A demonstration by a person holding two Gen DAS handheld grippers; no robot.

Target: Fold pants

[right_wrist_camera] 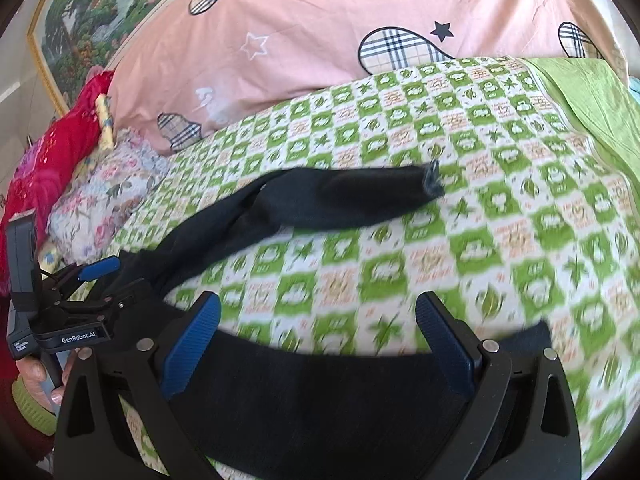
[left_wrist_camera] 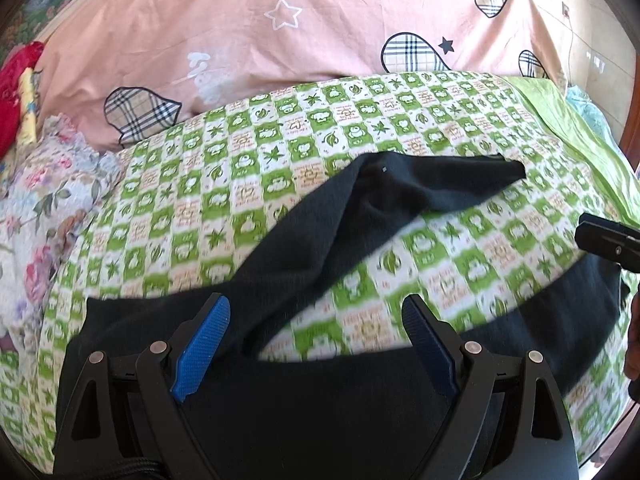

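- Pants [left_wrist_camera: 320, 400] — black, spread on green checked sheet [left_wrist_camera: 224, 200].
- Left gripper [left_wrist_camera: 316, 320] — jaws apart, marked "GenRobot.AI".
- Right gripper [right_wrist_camera: 318, 324] — jaws apart.

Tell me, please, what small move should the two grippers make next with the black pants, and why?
Probably close both open grippers, left and right, on the waist end below them. The pants lie unfolded on the green checked sheet, one leg stretched away, nothing gripped.

white lettering "genrobot.ai" stands on the black body of the left gripper [right_wrist_camera: 80, 276]; the small label beside it is too small to read.
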